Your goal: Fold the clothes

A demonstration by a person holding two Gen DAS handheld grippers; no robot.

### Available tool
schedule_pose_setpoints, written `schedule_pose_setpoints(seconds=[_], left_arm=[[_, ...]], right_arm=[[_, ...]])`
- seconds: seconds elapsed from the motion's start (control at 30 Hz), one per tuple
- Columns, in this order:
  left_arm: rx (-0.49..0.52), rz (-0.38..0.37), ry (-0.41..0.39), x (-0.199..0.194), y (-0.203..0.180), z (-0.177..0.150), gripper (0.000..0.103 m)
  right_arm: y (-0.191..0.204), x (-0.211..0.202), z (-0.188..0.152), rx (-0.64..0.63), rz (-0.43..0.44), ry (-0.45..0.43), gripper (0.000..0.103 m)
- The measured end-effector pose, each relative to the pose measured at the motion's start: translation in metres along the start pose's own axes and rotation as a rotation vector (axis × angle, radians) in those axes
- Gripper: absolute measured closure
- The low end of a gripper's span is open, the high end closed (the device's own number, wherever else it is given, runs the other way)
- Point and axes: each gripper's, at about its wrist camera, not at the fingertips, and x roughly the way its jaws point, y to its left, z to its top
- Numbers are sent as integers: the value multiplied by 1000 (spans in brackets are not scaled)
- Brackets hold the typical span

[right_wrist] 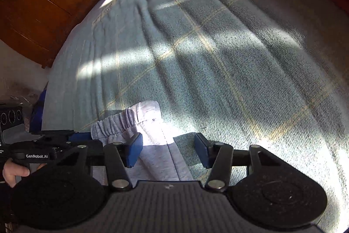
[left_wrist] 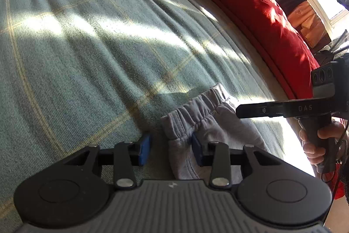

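Grey sweatpants lie on the green plaid bedspread, elastic waistband pointing up-bed, long axis running back toward the grippers. Left gripper and right gripper both straddle the fabric, pads apart, not pinching it.

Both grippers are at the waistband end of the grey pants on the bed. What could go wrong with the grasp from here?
The left gripper straddles only the bunched corner of the grey pants, so it may pinch a thin fold that slips. The right gripper spans the pants' edge and the teal blanket, so it might catch blanket too.
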Motion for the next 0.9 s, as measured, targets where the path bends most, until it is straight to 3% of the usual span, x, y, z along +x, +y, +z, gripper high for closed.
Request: schedule_pose_setpoints(seconds=[0.13, 0.2, 0.33, 0.47, 0.67, 0.9], left_arm=[[73, 29, 3, 1, -12, -3, 80], [66, 32, 6, 4, -12, -4, 85], [62, 41, 2, 3, -15, -3, 88], [89, 48, -11, 0, -24, 0, 91], [131, -4, -38, -2, -40, 16, 91], [179, -36, -78, 2, -61, 36, 91]], right_arm=[[9, 4, -1, -49, -15, 44, 54], [10, 5, -1, -57, -24, 57, 68], [9, 4, 0, -26, -33, 61, 85], [24, -5, -1, -88, -79, 32, 97], [37, -31, 3, -137, -161, -19, 98], [27, -51, 11, -88, -240, -98, 98]])
